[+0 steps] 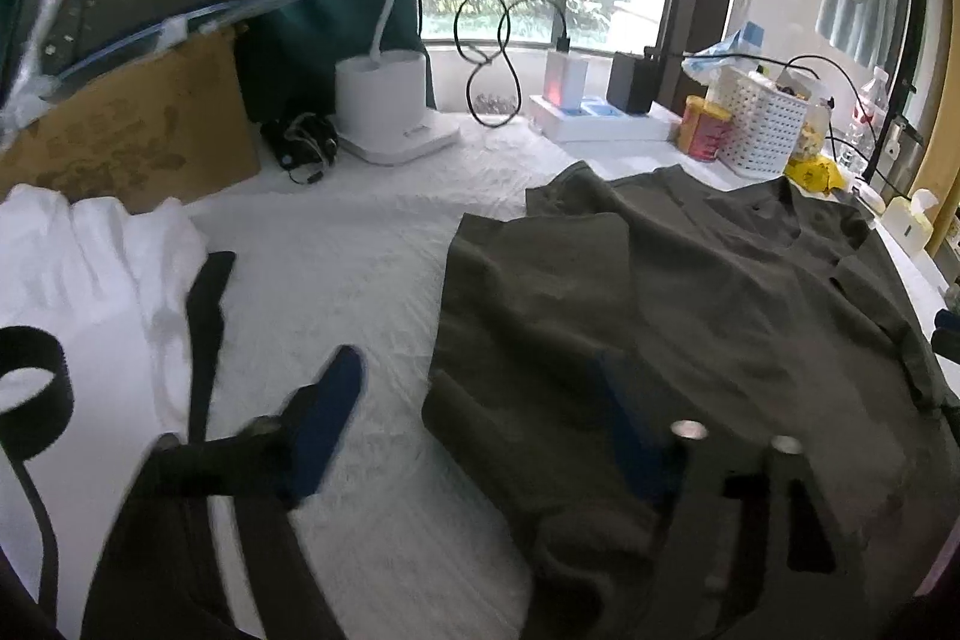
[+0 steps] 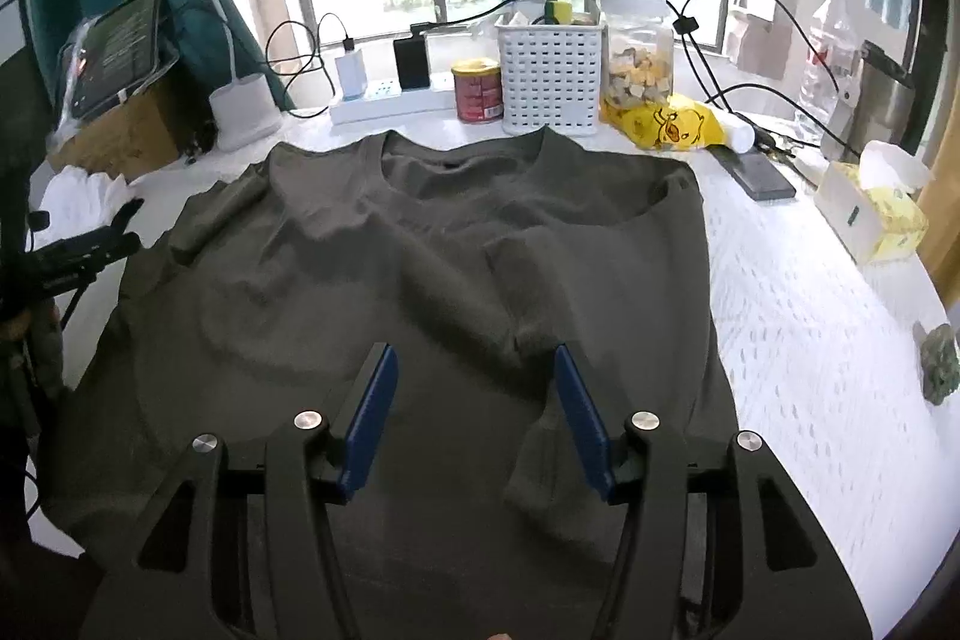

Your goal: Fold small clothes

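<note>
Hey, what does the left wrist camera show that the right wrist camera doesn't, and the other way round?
Only the left wrist view shows the black strap lying across the white garment, and the left claw open at the shirt's edge.

Only the right wrist view shows the tissue box, the phone, and the right claw open above the shirt.

Both show the olive T-shirt, white basket, red can, desk lamp and window.

We see a table (image 2: 798, 316) under a white textured cloth, with an olive T-shirt (image 2: 420, 280) spread flat on it, white clothes (image 1: 90, 268) at its left, and a lamp base (image 2: 246, 112), power strip (image 2: 390, 106), red can (image 2: 477, 91), white basket (image 2: 549, 76) and tissue box (image 2: 870, 214) along its far edge.
</note>
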{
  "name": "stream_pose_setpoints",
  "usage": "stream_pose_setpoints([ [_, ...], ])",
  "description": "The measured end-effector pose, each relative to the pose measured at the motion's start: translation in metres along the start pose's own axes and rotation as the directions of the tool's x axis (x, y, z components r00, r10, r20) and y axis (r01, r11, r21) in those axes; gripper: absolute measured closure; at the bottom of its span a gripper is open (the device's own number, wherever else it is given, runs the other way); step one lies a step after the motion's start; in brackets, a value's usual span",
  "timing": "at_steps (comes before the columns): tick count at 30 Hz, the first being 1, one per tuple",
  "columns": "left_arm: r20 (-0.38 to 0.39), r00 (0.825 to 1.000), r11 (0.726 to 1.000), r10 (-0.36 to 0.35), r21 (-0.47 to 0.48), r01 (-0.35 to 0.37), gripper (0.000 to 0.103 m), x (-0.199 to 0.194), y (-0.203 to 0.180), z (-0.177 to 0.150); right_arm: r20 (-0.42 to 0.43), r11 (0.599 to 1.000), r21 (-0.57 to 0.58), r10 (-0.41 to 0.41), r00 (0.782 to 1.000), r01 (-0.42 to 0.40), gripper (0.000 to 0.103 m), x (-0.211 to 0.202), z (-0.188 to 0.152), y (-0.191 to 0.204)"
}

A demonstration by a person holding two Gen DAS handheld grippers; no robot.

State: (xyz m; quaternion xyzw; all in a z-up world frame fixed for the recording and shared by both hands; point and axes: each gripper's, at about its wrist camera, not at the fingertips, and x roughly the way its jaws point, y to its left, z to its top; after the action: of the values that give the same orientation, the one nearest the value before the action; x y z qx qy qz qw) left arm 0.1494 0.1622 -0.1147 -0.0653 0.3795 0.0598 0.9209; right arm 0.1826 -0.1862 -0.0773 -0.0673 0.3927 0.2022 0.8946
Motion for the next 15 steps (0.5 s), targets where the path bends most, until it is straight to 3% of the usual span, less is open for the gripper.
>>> stream_pose_setpoints([
  [3,-0.041,0.998,0.999,-0.042,-0.014,0.042,0.042,0.015,0.007,0.004,-0.004,1.0,0.018,-0.008,1.0,0.008,0.045,0.004,0.004,-0.002],
  [7,-0.125,0.987,0.995,-0.099,-0.01,0.098,0.042,0.036,0.005,0.005,-0.008,0.999,0.045,-0.023,1.0,0.023,0.045,0.009,0.009,-0.008],
  [13,-0.13,0.989,0.996,-0.074,0.038,0.08,0.043,0.039,-0.004,0.004,-0.008,0.998,0.063,-0.027,1.0,0.028,0.045,0.014,0.013,-0.012],
  [15,-0.124,0.991,0.998,-0.042,0.038,0.047,0.072,0.039,-0.002,0.005,-0.008,0.998,0.063,-0.023,1.0,0.024,0.045,0.015,0.015,-0.012],
])
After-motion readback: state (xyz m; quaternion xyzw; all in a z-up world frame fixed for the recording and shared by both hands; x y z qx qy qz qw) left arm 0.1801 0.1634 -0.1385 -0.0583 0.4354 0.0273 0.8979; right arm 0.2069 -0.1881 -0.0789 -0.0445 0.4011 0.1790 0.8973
